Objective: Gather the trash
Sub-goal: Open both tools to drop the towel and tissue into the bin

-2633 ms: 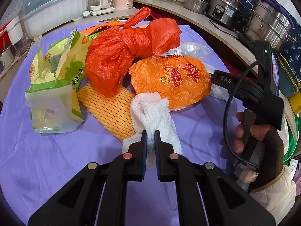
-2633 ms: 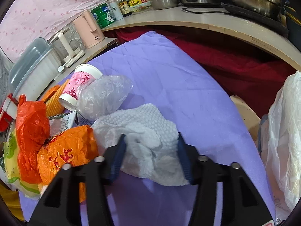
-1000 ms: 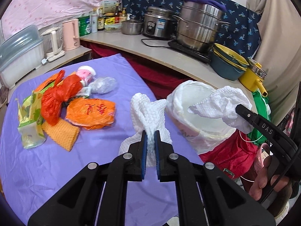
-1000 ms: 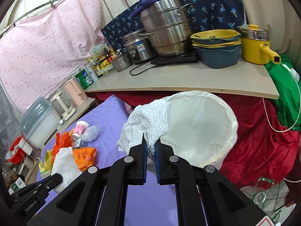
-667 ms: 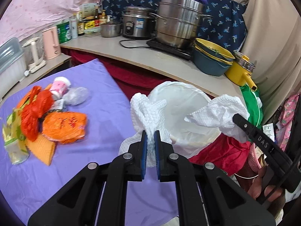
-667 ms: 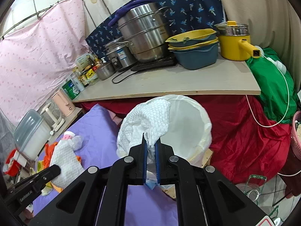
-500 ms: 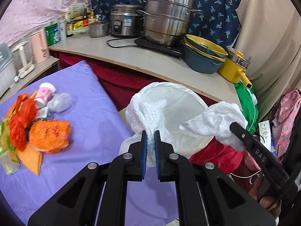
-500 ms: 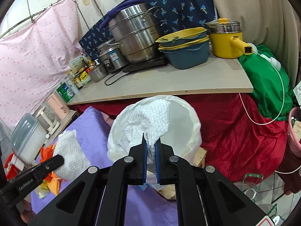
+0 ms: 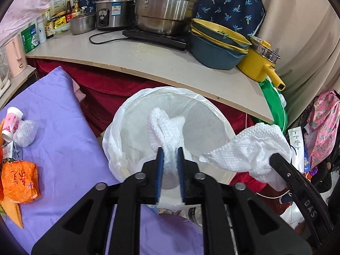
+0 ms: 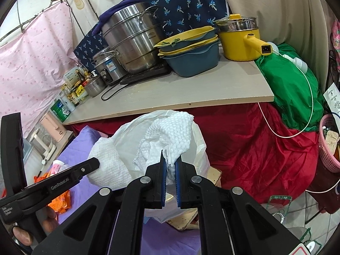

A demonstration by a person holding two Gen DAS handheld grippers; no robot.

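Since the earlier frames both hands have swung away from the purple table [image 9: 61, 131] and its litter to the white-lined trash bin [image 9: 127, 114], which now fills the middle of each view. The bin mouth lies straight ahead of and below the left gripper [image 9: 169, 150], so that hand is the nearer one; the right gripper [image 10: 170, 159] hangs off to the bin's right rim. The left jaws have just been opening, with the left white foam net [image 9: 164, 127] between them and already over the opening, its long axis pointing into the bin. The right jaws are pinched tight on the right white foam net [image 10: 176, 133], crumpled, dimpled, limp.
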